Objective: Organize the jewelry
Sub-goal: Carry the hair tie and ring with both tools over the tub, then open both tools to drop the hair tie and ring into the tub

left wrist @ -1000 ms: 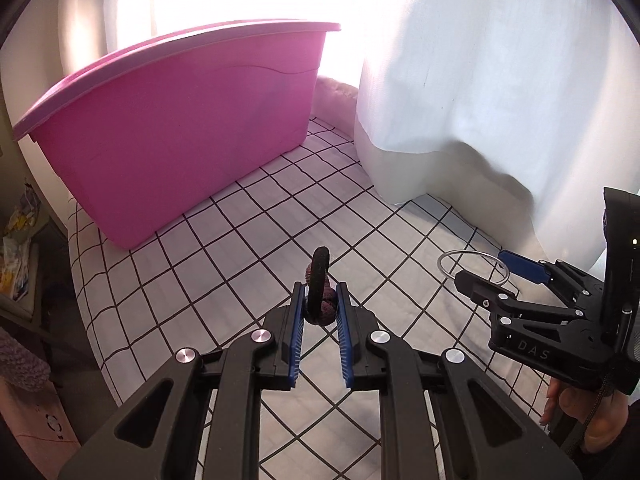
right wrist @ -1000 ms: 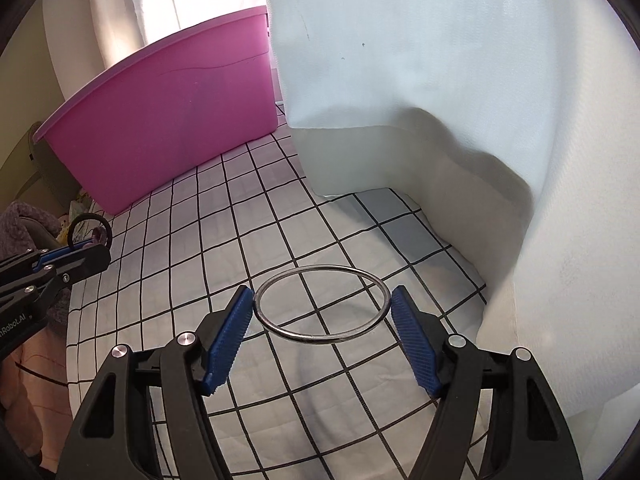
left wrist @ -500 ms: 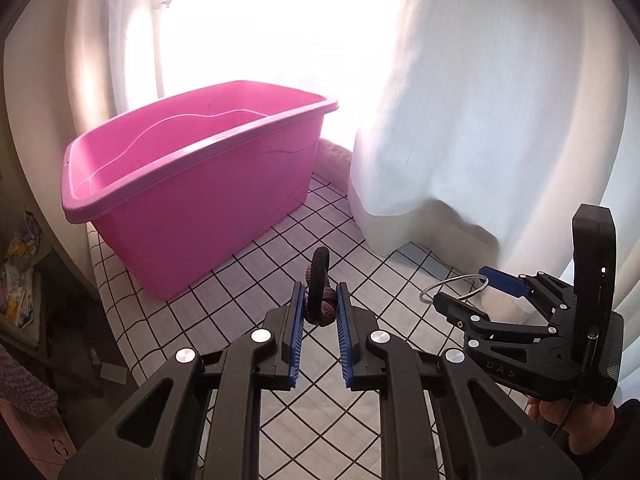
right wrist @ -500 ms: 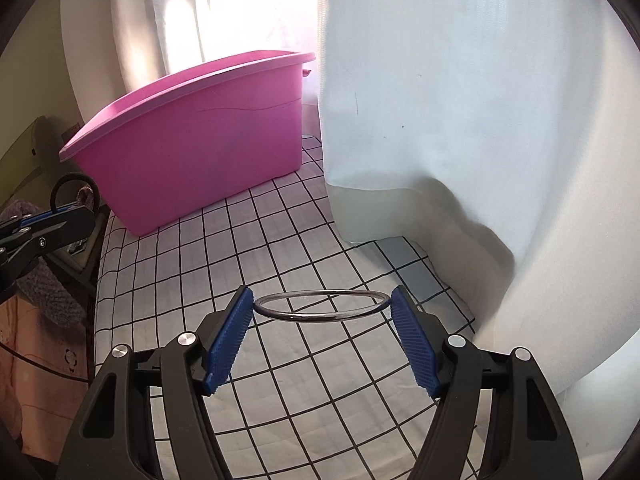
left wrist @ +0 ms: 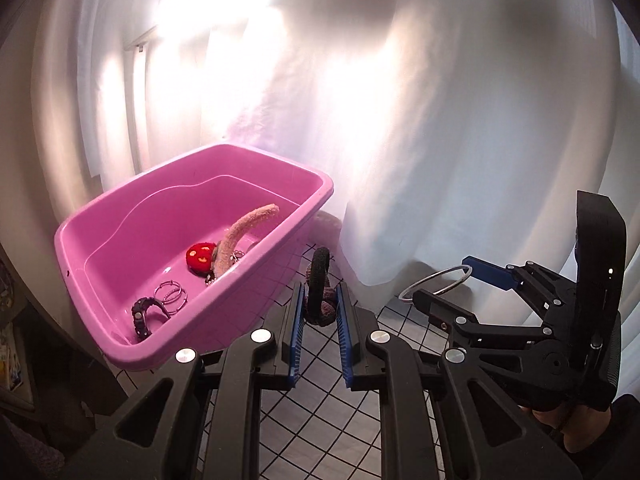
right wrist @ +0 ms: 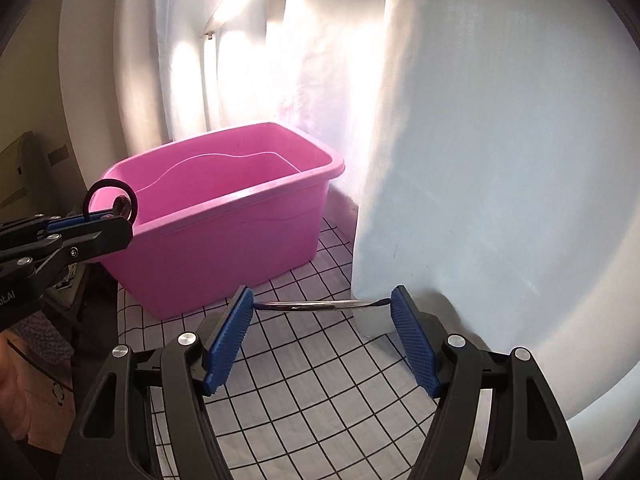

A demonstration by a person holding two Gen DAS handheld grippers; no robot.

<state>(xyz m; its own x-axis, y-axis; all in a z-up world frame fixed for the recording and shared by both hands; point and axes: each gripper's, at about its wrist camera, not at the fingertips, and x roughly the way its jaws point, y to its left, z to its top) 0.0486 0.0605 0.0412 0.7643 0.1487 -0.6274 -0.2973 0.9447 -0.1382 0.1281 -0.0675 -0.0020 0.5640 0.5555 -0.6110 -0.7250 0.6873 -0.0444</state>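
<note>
My left gripper point(left wrist: 319, 305) is shut on a dark hair tie point(left wrist: 320, 280) and holds it in the air just right of the pink tub point(left wrist: 192, 336). The hair tie shows at the left of the right wrist view point(right wrist: 114, 204). My right gripper point(right wrist: 322, 306) is shut on a silver bangle point(right wrist: 320, 305), seen edge-on, above the checked cloth point(right wrist: 320, 380). The bangle also shows in the left wrist view point(left wrist: 436, 282). In the tub lie a red smiley charm point(left wrist: 199, 257), thin silver bangles point(left wrist: 171, 292), a dark watch point(left wrist: 144, 314) and a fuzzy pink headband point(left wrist: 244, 232).
White curtains point(left wrist: 440, 140) hang behind and to the right, close to the right gripper. The pink tub point(right wrist: 224, 240) stands at the cloth's far left edge. Dark furniture and clutter point(right wrist: 36, 320) lie beyond the left edge of the cloth.
Both grippers have risen well above the cloth with their items held. The tub's inside and its contents have come into the left wrist view. The bangle now appears edge-on.
</note>
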